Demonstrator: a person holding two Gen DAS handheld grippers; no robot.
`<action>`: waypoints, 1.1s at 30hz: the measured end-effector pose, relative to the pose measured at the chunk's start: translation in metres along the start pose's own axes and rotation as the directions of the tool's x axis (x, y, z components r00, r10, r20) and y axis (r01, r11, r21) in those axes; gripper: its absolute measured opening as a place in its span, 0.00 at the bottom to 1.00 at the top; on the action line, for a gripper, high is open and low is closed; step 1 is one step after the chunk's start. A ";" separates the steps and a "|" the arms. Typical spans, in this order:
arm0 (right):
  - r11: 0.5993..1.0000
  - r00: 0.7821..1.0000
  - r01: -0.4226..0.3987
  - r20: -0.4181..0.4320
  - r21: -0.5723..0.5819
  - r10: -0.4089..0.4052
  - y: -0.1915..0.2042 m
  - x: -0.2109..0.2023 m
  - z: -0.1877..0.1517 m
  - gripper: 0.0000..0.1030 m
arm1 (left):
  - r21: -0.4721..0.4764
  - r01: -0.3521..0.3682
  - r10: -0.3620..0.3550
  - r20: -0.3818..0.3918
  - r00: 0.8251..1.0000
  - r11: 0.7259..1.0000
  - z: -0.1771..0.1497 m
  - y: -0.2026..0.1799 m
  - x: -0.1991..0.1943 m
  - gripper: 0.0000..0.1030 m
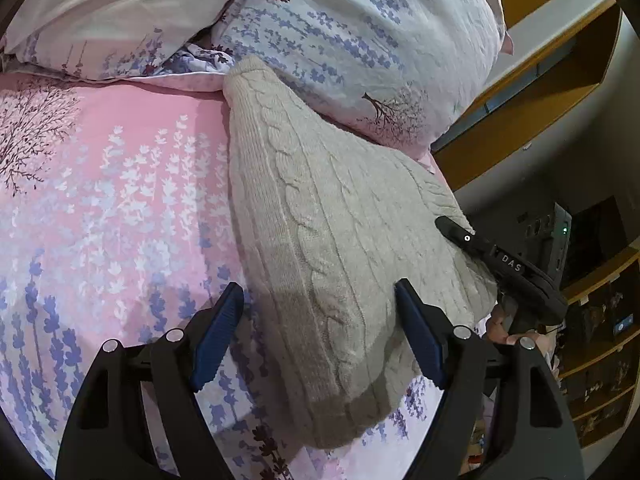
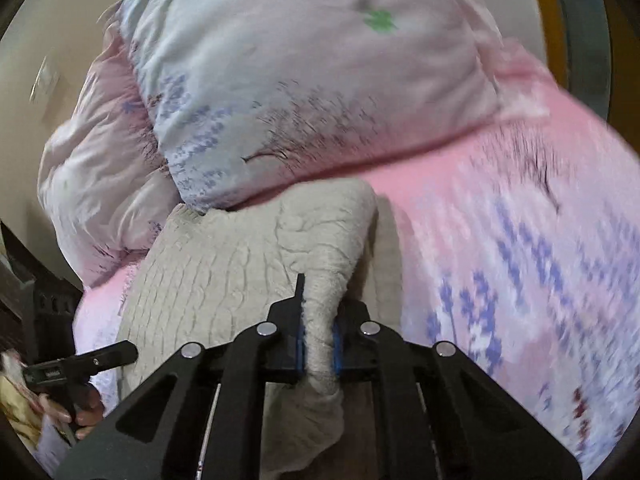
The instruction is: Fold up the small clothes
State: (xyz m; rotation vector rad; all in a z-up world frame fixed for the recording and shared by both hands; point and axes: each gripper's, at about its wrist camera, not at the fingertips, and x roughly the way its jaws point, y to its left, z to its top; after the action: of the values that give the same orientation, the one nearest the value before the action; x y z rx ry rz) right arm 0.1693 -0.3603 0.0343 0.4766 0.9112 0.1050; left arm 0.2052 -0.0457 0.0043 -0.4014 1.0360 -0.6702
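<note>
Left wrist view: one beige cable-knit sweater (image 1: 320, 216) lies on the pink floral bed (image 1: 112, 200), its far end against one of two pillows (image 1: 360, 40). Left tongs (image 1: 320, 336) gape wide, empty, over the sweater's near edge.

Right wrist view: right tongs (image 2: 318, 344) clamp one bunched sweater fold.
</note>
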 end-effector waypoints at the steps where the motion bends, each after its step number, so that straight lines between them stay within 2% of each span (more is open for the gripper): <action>1: 1.000 1.000 0.000 0.010 -0.002 0.000 0.001 -0.002 0.000 0.08 | 0.000 0.006 -0.006 0.002 1.000 1.000 0.000 0.000 0.000 0.74; 5: 0.999 0.995 0.022 0.096 -0.048 -0.017 0.012 -0.024 0.005 0.08 | 0.029 0.015 -0.015 0.001 1.000 0.999 -0.001 -0.006 0.001 0.72; 6: 0.998 0.996 0.031 0.085 -0.047 -0.027 0.010 -0.022 0.007 0.08 | 0.028 0.015 -0.015 -0.006 1.000 1.000 -0.002 -0.007 0.003 0.72; 8: 0.998 0.998 0.063 0.003 -0.026 -0.063 0.005 -0.007 0.006 0.11 | 0.018 0.011 -0.011 -0.019 1.000 1.000 -0.004 -0.006 0.005 0.72; 9: 0.998 0.997 0.068 -0.017 -0.014 -0.069 0.002 -0.004 0.004 0.16 | 0.018 0.011 -0.011 -0.019 1.000 1.000 -0.004 -0.006 0.004 0.72; 10: 0.998 0.998 0.064 -0.008 0.006 -0.064 0.001 -0.008 0.001 0.27 | 0.018 0.009 -0.009 -0.019 1.000 1.000 -0.005 -0.006 0.002 0.72; 11: 0.998 0.998 0.059 0.008 0.023 -0.059 -0.001 -0.014 -0.002 0.30 | 0.016 0.006 -0.006 -0.019 1.000 1.000 -0.007 -0.005 0.000 0.72; 13: 0.998 0.999 0.035 0.025 0.060 -0.037 -0.005 -0.029 -0.008 0.48 | 0.013 0.005 -0.005 -0.024 1.000 1.000 -0.012 -0.005 -0.003 0.72; 15: 0.997 1.000 0.007 0.030 0.081 -0.009 -0.007 -0.043 -0.016 0.49 | 0.012 0.007 -0.007 -0.031 1.000 1.000 -0.016 -0.005 -0.004 0.72; 21: 0.995 0.999 -0.048 0.031 0.088 0.045 -0.008 -0.071 -0.048 0.49 | 0.011 0.005 -0.004 -0.025 1.000 1.000 -0.028 -0.011 -0.010 0.72; 23: 0.995 0.998 -0.056 0.023 0.079 0.054 -0.002 -0.070 -0.052 0.46 | 0.009 0.000 0.000 -0.015 1.000 1.000 -0.030 -0.011 -0.011 0.71; 25: 0.997 0.998 -0.056 0.003 0.056 0.056 0.004 -0.066 -0.058 0.36 | 0.006 -0.006 0.006 -0.009 1.000 1.000 -0.030 -0.012 -0.009 0.66; 29: 0.996 0.998 -0.058 -0.035 0.061 0.060 0.005 -0.052 -0.063 0.24 | 0.001 -0.011 0.011 -0.002 1.000 1.000 -0.033 -0.015 -0.006 0.56; 31: 0.995 0.997 -0.069 -0.033 0.071 0.071 0.002 -0.049 -0.066 0.14 | -0.001 -0.016 0.016 0.004 1.000 1.000 -0.034 -0.017 -0.005 0.52; 33: 0.996 0.998 -0.068 -0.012 0.058 0.068 0.003 -0.052 -0.068 0.10 | 0.000 -0.022 0.022 0.005 1.000 1.000 -0.035 -0.017 -0.004 0.45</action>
State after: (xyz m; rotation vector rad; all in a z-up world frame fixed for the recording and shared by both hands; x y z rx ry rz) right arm 0.0847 -0.3490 0.0391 0.5609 0.9140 0.1447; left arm 0.1671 -0.0554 0.0010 -0.3906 1.0346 -0.6493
